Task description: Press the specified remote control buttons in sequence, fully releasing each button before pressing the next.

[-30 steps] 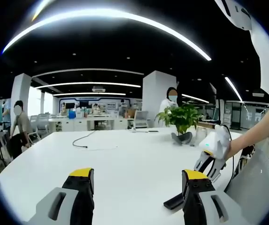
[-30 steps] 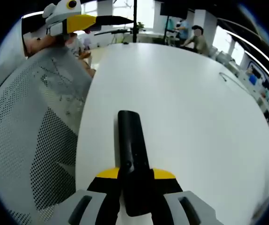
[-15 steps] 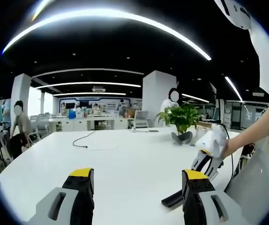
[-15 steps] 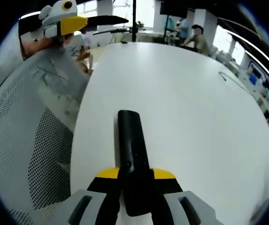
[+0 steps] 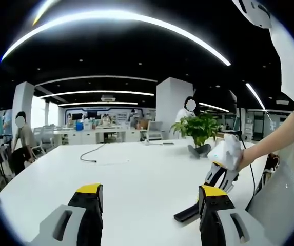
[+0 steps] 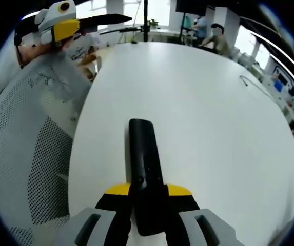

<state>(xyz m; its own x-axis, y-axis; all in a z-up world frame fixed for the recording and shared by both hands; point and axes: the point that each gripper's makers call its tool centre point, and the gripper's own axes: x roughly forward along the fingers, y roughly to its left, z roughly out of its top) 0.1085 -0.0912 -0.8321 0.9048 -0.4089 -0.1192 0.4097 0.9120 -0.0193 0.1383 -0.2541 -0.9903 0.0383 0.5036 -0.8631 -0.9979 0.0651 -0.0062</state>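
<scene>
Desk (image 6: 203,128): bare and wide ahead.
Cable (image 5: 93,154): lying far across.
Plant (image 5: 198,128): at far edge.
Mesh chair (image 6: 28,148): crowding near edge.

We see an open office: dark ceiling with curved light strips (image 5: 121,15), white pillar (image 5: 170,105), long white table (image 5: 136,169), mesh chair (image 6: 28,154).

No readable text, labels, brands or numbers in either view. Remote (image 6: 145,174) face is plain black; any button markings are too small to make out.
</scene>
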